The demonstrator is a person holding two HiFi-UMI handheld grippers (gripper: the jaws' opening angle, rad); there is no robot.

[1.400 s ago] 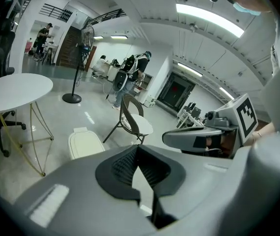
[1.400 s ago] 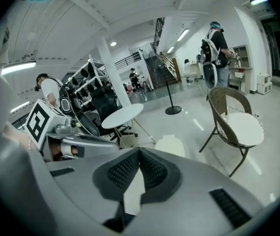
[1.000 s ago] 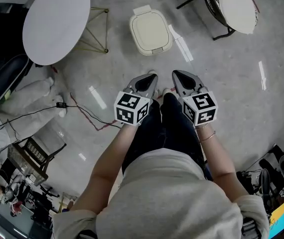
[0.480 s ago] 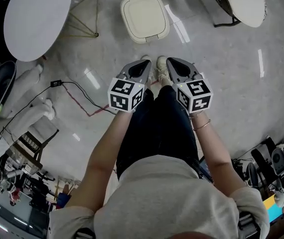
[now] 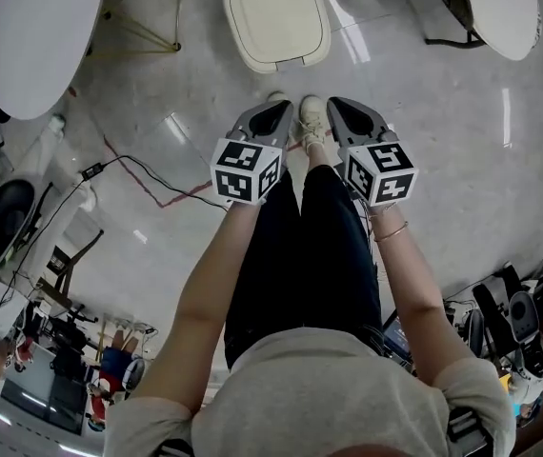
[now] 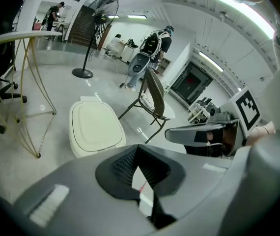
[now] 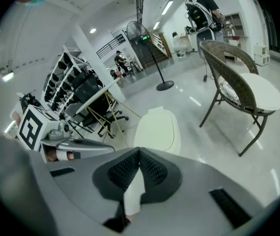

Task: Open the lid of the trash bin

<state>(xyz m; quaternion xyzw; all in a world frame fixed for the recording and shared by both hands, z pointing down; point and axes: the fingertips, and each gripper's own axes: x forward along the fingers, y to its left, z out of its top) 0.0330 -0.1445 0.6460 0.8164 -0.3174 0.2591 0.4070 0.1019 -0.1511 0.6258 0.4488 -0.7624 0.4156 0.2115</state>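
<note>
the rounded cream trash bin [image 5: 276,17] has drawn nearer; left gripper [image 5: 273,112] and right gripper [image 5: 343,110] fingers together.

Polished grey floor [image 5: 157,112] with glare streaks. Upper left of the head view: round white table [image 5: 33,36] on thin gold wire legs [image 5: 143,31]. Upper right: dark-framed chair [image 5: 500,8] with a white seat cushion. Left centre: black cable [image 5: 129,158] and red cable [image 5: 157,202] lie on the floor. Lower corners: cluttered gear, too small to tell. Gripper views: white walls [image 6: 182,63], ceiling strip lights [image 6: 238,9], black pedestal fan [image 6: 87,43] far back.
</note>
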